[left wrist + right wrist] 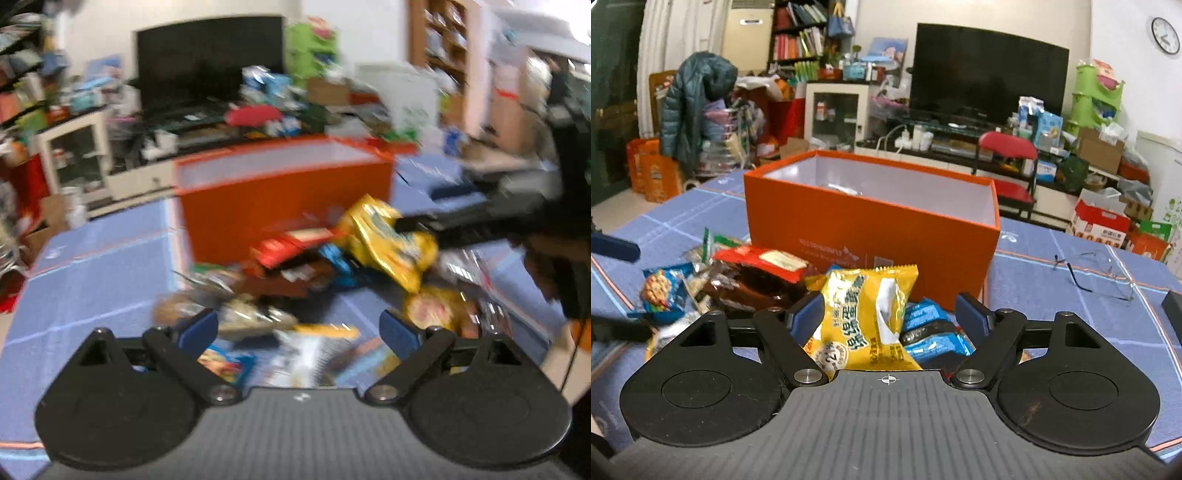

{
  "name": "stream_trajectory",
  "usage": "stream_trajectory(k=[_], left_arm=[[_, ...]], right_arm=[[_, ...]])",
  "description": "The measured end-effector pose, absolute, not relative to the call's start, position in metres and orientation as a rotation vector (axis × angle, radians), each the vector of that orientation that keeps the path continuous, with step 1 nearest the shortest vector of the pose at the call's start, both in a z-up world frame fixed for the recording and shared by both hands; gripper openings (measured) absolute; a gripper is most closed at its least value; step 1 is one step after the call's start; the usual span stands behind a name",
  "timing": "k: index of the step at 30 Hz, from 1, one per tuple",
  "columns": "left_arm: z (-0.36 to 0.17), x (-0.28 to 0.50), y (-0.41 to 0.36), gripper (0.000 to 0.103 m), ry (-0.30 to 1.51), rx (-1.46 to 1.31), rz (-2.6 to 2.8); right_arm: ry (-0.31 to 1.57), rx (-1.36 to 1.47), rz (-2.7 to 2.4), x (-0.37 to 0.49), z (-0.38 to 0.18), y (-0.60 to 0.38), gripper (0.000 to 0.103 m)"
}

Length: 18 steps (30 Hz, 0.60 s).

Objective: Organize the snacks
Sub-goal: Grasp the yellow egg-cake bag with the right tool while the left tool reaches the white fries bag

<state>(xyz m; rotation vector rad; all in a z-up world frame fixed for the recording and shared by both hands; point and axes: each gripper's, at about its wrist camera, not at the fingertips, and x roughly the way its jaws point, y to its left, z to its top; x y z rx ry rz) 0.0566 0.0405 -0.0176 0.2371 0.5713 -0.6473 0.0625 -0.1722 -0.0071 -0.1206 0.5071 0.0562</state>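
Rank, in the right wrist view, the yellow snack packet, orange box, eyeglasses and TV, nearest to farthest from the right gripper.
1. Yellow snack packet, between the right gripper's fingers.
2. Orange box, just behind the snacks.
3. Eyeglasses, off right on the tablecloth; roughly level with the box, hard to separate.
4. TV, across the room.

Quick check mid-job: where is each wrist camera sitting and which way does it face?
Left wrist: on the left hand-held gripper, open, looking across the blurred snack pile at the orange box; the right hand-held gripper shows at right, on the yellow packet.
Right wrist: on the right hand-held gripper, open around that yellow packet, facing the box.
Shared: box, packet, TV.
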Motion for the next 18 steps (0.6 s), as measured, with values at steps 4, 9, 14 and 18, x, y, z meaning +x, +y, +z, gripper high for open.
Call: stream_trajectory(k=[4, 9, 14, 18], left_arm=[[-0.036, 0.060, 0.018, 0.092, 0.631, 0.294, -0.700], [-0.038, 0.068, 0.022, 0.092, 0.654, 0.256, -0.685], [-0.045, 0.071, 0.025, 0.092, 0.666, 0.248, -0.686], [-0.048, 0.074, 0.026, 0.092, 0.674, 0.231, -0.676]], right_arm=[[0.504, -0.132, 0.048, 0.069, -0.015, -0.167, 0.066], [0.498, -0.189, 0.049, 0.075, -0.017, -0.152, 0.067], [0.559, -0.195, 0.069, 0.091, -0.025, -0.141, 0.064], [0.607, -0.209, 0.048, 0.098, -0.034, -0.135, 0.061]])
